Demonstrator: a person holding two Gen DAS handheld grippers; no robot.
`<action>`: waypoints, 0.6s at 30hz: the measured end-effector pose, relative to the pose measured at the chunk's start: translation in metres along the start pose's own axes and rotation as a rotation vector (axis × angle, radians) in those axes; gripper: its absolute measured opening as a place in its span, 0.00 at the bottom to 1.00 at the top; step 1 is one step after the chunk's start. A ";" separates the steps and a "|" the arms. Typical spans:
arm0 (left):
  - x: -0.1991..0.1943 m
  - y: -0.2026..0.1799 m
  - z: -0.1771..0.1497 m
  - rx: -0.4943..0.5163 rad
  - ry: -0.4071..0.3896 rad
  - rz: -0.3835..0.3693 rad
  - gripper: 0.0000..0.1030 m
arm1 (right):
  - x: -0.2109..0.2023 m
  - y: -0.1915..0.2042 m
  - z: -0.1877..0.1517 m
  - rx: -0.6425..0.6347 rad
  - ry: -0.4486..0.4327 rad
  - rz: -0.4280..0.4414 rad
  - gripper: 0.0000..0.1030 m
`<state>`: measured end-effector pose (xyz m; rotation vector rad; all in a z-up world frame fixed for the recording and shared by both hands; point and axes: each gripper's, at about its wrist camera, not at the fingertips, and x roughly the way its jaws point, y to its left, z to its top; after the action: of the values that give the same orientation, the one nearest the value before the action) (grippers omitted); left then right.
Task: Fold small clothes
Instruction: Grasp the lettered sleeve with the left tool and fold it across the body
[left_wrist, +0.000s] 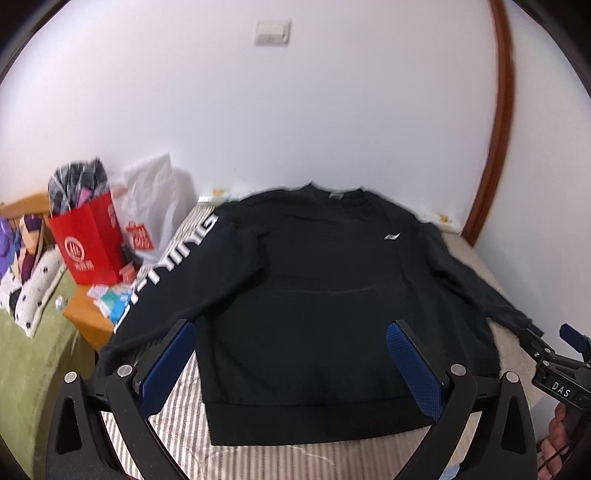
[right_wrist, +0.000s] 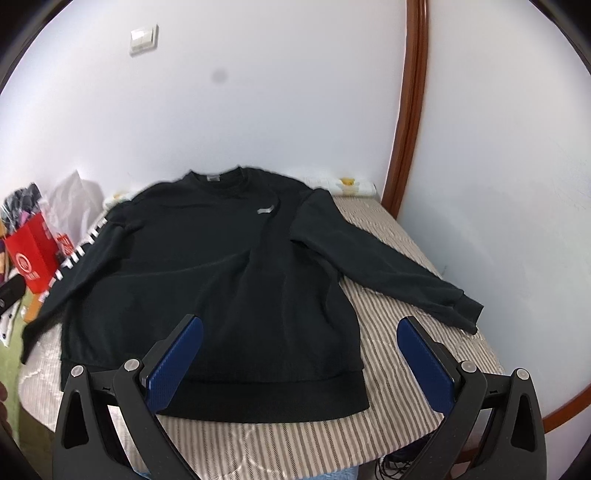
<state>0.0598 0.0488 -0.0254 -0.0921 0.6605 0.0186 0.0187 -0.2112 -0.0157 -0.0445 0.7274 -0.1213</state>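
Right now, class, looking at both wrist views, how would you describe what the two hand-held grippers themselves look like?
Each hand-held gripper, left and right, has a black frame of two angled arms with triangular cut-outs and round silver pivot bolts. The fingers are flat paddles faced with blue, dimple-textured pads. In the left wrist view, the right one's body carries a small label reading "DAS".

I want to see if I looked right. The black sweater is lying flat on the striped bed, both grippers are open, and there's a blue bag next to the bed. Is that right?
Almost. The bag is red, not blue; the left wrist view shows it best, beside the bed. The rest holds: the sweater lies flat, and the left gripper and right gripper are both open.
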 end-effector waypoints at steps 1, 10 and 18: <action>0.008 0.005 -0.001 -0.006 0.019 -0.001 1.00 | 0.010 0.002 -0.002 -0.016 0.012 -0.007 1.00; 0.083 0.082 -0.032 -0.189 0.143 0.042 1.00 | 0.099 0.012 -0.022 -0.032 0.135 0.049 1.00; 0.118 0.139 -0.055 -0.413 0.144 -0.081 0.95 | 0.130 0.038 -0.020 -0.004 0.145 0.147 0.97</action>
<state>0.1129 0.1809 -0.1524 -0.5222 0.7891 0.0707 0.1053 -0.1896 -0.1202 0.0144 0.8733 0.0176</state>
